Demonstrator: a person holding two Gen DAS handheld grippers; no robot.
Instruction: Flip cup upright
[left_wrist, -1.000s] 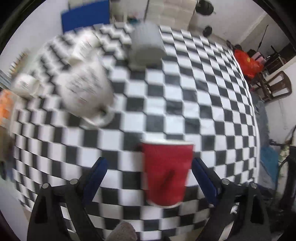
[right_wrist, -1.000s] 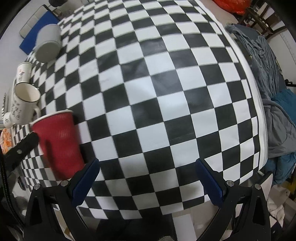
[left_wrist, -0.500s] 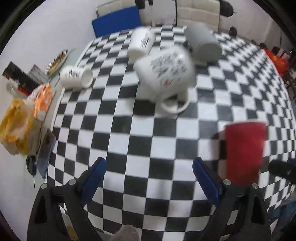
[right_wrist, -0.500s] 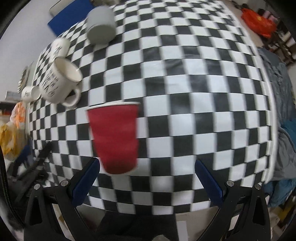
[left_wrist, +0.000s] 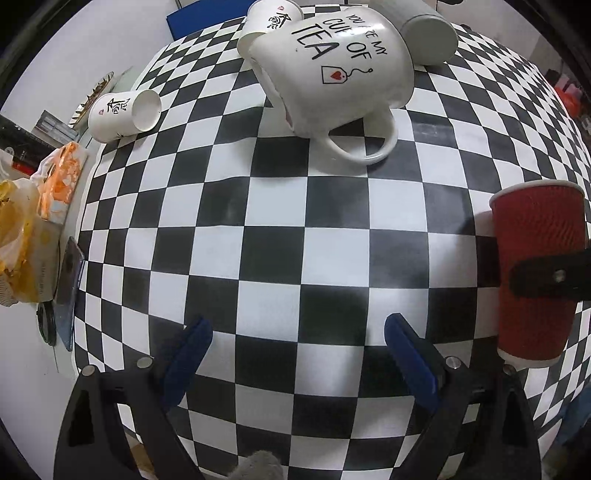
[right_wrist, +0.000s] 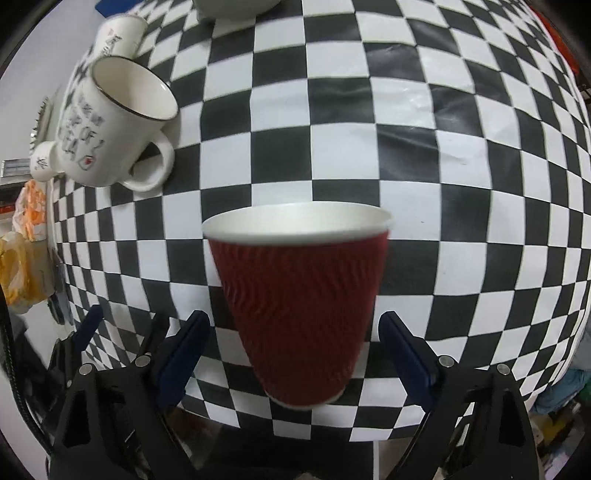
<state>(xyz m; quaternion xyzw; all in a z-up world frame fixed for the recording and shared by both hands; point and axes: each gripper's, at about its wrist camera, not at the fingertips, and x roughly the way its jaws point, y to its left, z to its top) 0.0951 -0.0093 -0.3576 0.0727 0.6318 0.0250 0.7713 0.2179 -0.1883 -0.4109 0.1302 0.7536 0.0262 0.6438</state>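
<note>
We see a red cup (right_wrist: 299, 310) standing upright on the checkered surface (right_wrist: 461, 184), with its white rim on top and its open mouth facing up. It has wavy ridges all over its side. It stands near the front edge of the surface.

Our right tool (right_wrist: 293, 345) has its two blue fingers wide apart. The red cup stands between them, but the fingers do not touch it. There is a gap on each side.

Our left tool (left_wrist: 297, 360) also has its two blue fingers wide apart, and nothing is between them, only black and white squares. From the left view, the red cup (left_wrist: 537, 273) is far off to the right side, and a black part of the right tool crosses in front of it.

Farther back lies a big white mug (left_wrist: 332, 70) on its side. It has black words on it and a little red heart. Its handle points toward us. Behind it is a gray cup (left_wrist: 428, 40), also tipped over. Two small white paper cups lie on their sides too, one (left_wrist: 123, 116) at the left and one (left_wrist: 271, 18) at the back behind the mug.

At the left edge, beside the surface, there are yellow and orange bags (left_wrist: 33, 221) and a dark flat thing (left_wrist: 68, 284).
</note>
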